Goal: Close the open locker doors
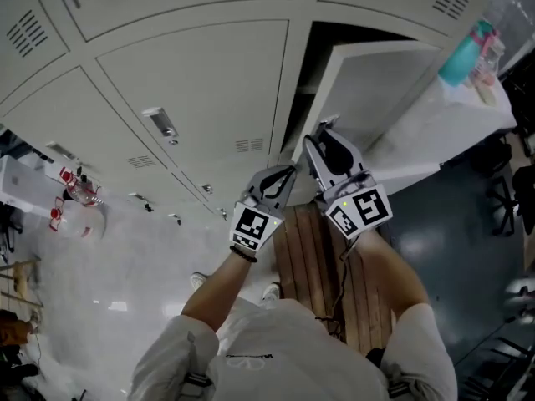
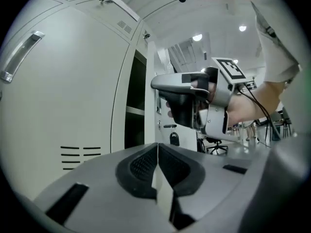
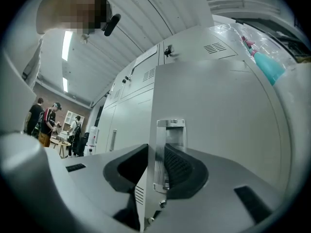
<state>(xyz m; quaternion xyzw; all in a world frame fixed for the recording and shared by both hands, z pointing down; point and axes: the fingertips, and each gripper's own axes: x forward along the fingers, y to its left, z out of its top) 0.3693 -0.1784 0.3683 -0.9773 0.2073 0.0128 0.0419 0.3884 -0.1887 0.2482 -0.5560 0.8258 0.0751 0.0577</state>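
Observation:
A white locker door (image 1: 376, 98) stands open, swung out from its dark compartment (image 1: 303, 82). My right gripper (image 1: 323, 134) is at that door's free edge. In the right gripper view the door's edge and its chrome handle (image 3: 171, 132) sit between the jaws of the right gripper (image 3: 158, 155), which are closed on them. My left gripper (image 1: 288, 174) hangs just left of it, in front of the closed neighbouring door (image 1: 192, 90). Seen in its own view, the left gripper (image 2: 158, 149) is shut with nothing in it, and the right gripper (image 2: 187, 89) is ahead of it.
A wooden bench (image 1: 313, 257) runs under my arms. A teal bottle (image 1: 461, 53) lies on top of the lockers. A plastic bag (image 1: 77, 211) sits on the floor at left, office chairs (image 1: 501, 192) at right. People (image 3: 41, 123) stand far off.

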